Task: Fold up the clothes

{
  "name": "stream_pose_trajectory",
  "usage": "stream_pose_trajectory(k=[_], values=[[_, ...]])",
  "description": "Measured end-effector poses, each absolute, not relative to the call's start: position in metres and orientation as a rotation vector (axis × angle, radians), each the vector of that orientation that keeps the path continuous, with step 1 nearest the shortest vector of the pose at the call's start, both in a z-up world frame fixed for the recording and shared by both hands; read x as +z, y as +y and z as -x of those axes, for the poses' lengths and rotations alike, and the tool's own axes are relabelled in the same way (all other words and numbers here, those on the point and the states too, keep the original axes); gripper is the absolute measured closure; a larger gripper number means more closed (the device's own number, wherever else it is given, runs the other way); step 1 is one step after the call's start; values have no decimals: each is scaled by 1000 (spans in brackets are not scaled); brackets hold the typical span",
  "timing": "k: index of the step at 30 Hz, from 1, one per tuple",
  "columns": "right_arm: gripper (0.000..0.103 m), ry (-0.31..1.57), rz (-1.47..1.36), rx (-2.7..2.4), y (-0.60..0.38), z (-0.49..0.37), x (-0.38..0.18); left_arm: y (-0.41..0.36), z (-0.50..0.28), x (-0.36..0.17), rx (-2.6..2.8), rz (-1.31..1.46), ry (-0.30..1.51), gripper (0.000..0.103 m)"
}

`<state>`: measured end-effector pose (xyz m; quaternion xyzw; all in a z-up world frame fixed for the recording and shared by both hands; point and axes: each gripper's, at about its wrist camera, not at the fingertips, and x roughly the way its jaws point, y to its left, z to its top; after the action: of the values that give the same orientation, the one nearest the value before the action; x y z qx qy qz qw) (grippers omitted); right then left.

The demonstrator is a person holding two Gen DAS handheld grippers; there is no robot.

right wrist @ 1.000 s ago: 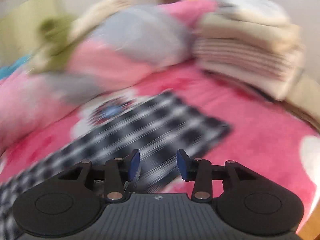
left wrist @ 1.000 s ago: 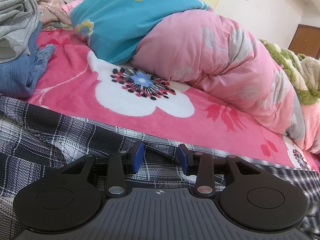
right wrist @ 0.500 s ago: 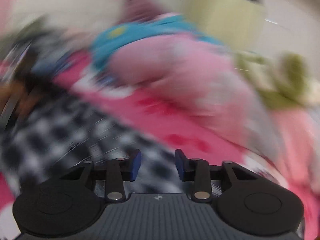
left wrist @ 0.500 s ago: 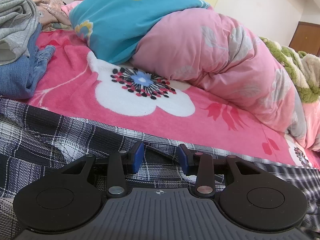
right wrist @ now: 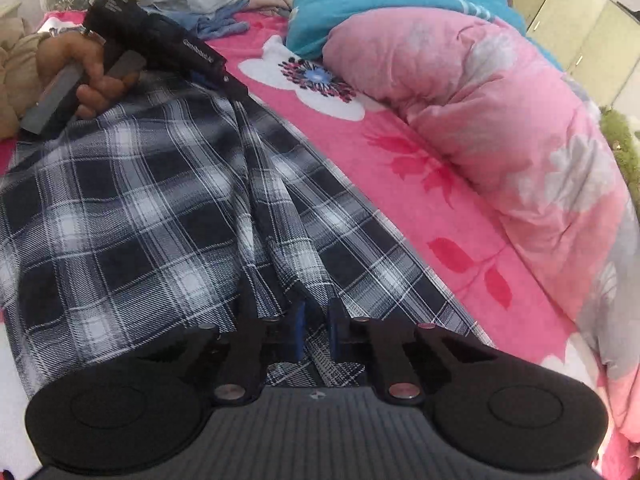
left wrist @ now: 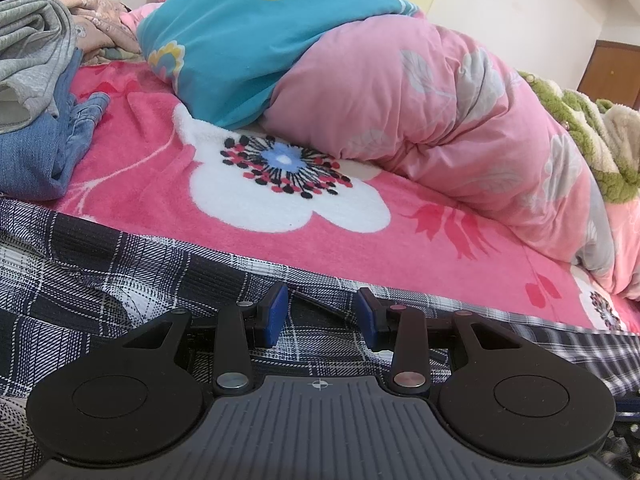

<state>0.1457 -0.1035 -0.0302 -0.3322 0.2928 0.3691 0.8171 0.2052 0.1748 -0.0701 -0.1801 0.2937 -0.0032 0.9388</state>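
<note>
A black-and-white plaid garment (right wrist: 132,208) lies spread on the pink flowered blanket (right wrist: 404,184). My right gripper (right wrist: 316,332) is at the garment's near end, its blue pads drawn close on a bunched ridge of plaid cloth whose folds run out from the fingers. My left gripper (left wrist: 321,312) rests low on the far end of the same garment (left wrist: 120,280), its jaws wide apart with cloth lying flat beneath them. From the right wrist view, a hand (right wrist: 92,80) holds the left gripper (right wrist: 216,80) against the plaid.
A rolled pink quilt (left wrist: 440,112) and a blue quilt (left wrist: 248,40) lie along the far side of the bed. Jeans (left wrist: 36,152) and a grey top (left wrist: 32,40) are piled at the left. A green fleece (left wrist: 580,132) sits at the right.
The right gripper swung fast from the garment's right end round to face along its length and closed its fingers on the cloth. The left gripper stayed still and open.
</note>
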Motion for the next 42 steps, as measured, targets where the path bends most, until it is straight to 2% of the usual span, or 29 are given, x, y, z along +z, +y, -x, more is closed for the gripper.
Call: stream_pose_trajectory(k=[5, 6, 14, 23, 32, 38, 41, 42], values=[[93, 618, 753, 768, -99, -144, -42, 176, -205, -70, -8, 374, 599, 65], [103, 607, 748, 757, -99, -145, -42, 176, -205, -70, -8, 376, 599, 65], [103, 488, 654, 567, -113, -174, -16, 177, -205, -68, -12, 390, 595, 65], [103, 486, 650, 481, -107, -210, -24, 184, -198, -57, 2, 390, 553, 64], [103, 576, 595, 448, -112, -231, -50, 176, -192, -47, -67, 334, 563, 64], [103, 562, 559, 448, -116, -229, -46, 184, -188, -43, -4, 330, 543, 64], [97, 556, 554, 450, -118, -227, -42, 192, -185, -40, 47, 351, 515, 64], [91, 554, 552, 451, -119, -226, -41, 195, -184, -39, 64, 358, 506, 64]])
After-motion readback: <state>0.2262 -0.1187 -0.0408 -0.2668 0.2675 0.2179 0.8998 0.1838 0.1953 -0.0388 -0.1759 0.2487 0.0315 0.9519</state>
